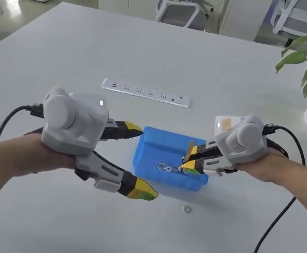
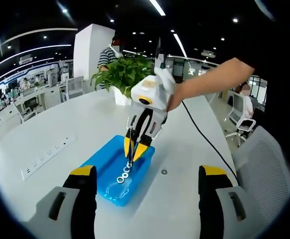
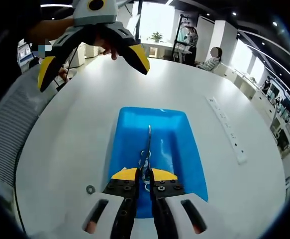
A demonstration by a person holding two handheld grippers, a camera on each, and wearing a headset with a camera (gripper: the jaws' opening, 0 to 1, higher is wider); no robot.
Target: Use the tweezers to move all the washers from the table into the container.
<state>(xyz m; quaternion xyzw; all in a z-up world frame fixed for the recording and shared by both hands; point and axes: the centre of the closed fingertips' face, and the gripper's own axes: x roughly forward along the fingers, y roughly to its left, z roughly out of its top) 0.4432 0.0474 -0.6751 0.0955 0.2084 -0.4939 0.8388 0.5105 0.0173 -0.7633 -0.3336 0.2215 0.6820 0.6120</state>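
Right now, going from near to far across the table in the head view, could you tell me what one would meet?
A loose washer → container → power strip.

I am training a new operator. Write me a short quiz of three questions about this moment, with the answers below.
1. Fill the gap: ___ small metal washer lies on the white table, outside the blue plastic container.
2. True or false: the left gripper is open and holds nothing.
3. The right gripper is shut on thin metal tweezers. Where is their tip? A) over the container; B) over the bare table; C) touching the left gripper.

Key: 1 one; 2 true; 3 A.
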